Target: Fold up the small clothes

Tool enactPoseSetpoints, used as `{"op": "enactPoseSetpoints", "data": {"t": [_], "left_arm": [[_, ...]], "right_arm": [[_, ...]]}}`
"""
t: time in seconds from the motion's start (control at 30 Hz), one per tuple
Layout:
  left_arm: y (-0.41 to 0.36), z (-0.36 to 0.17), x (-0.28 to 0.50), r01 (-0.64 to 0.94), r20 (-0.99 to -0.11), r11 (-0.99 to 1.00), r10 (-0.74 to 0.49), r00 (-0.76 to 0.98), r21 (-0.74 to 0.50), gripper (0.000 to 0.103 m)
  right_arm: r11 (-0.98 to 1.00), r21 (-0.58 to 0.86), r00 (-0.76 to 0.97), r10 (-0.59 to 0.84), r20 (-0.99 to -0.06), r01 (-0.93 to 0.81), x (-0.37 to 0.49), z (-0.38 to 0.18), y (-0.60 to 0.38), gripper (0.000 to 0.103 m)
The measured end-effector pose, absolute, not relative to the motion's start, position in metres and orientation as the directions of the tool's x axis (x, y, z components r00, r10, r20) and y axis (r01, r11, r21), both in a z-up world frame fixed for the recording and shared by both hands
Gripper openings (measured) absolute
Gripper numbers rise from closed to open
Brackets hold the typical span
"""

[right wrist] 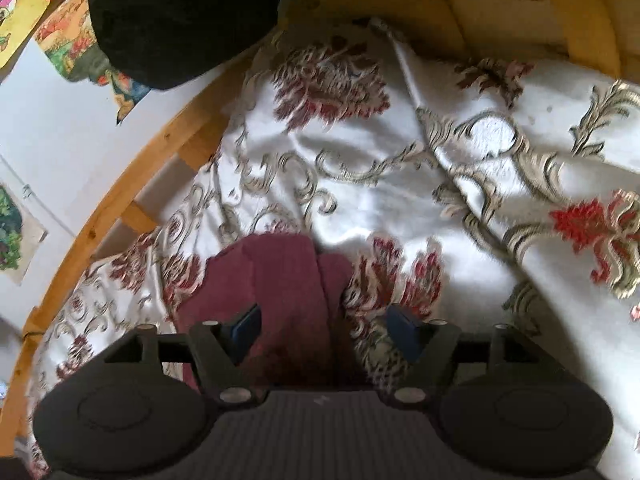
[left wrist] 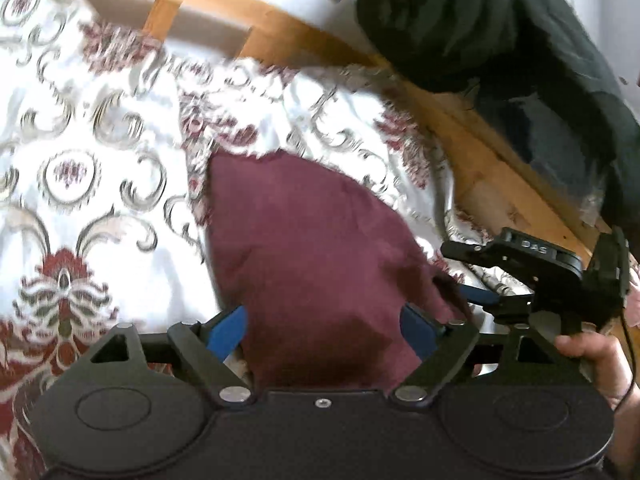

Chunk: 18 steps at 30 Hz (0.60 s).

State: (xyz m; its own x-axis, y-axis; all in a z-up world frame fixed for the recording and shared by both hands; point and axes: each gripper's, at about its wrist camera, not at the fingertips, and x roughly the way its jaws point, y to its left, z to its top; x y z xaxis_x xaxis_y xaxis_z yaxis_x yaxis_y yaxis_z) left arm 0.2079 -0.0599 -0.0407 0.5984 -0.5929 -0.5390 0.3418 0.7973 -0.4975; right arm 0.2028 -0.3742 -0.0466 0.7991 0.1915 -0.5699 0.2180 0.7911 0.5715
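A small maroon garment (left wrist: 312, 240) lies folded into a narrow shape on a white floral bedspread (left wrist: 100, 140). My left gripper (left wrist: 322, 326) stands open over its near end, one blue pad on each side of the cloth, neither pressing on it. In the right wrist view the same garment (right wrist: 280, 272) shows two layers with a seam-like fold line. My right gripper (right wrist: 325, 330) is open too, its left pad over the cloth and its right pad over the bedspread (right wrist: 400, 208). The right gripper's body (left wrist: 532, 272) shows at the garment's right edge, with a hand (left wrist: 588, 352) on it.
A wooden bed rail (left wrist: 304, 36) runs behind the bedspread, with a white wall and colourful pictures (right wrist: 60, 36) beyond. A bulky black bundle of cloth (left wrist: 480, 28) rests on the rail, also seen as the black bundle (right wrist: 180, 12). The bedspread is creased to the right.
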Motion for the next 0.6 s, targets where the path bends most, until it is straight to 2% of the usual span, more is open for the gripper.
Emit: {"op": "enactPoseSetpoints", "data": {"t": [0.13, 0.3, 0.6], "left_arm": [[-0.057, -0.051, 0.210, 0.310, -0.581, 0.807, -0.582, 0.569, -0.503, 0.088], [-0.053, -0.059, 0.212, 0.272, -0.606, 0.811, -0.572, 0.554, -0.518, 0.090], [-0.053, -0.060, 0.211, 0.270, -0.615, 0.818, -0.564, 0.552, -0.508, 0.093]], "right_arm": [[0.775, 0.598, 0.758, 0.260, -0.599, 0.207, 0.213, -0.057, -0.365, 0.074], [0.784, 0.567, 0.704, 0.253, -0.664, 0.252, 0.224, -0.073, -0.357, 0.073], [0.745, 0.607, 0.714, 0.264, -0.648, 0.275, 0.215, -0.078, -0.366, 0.075]]}}
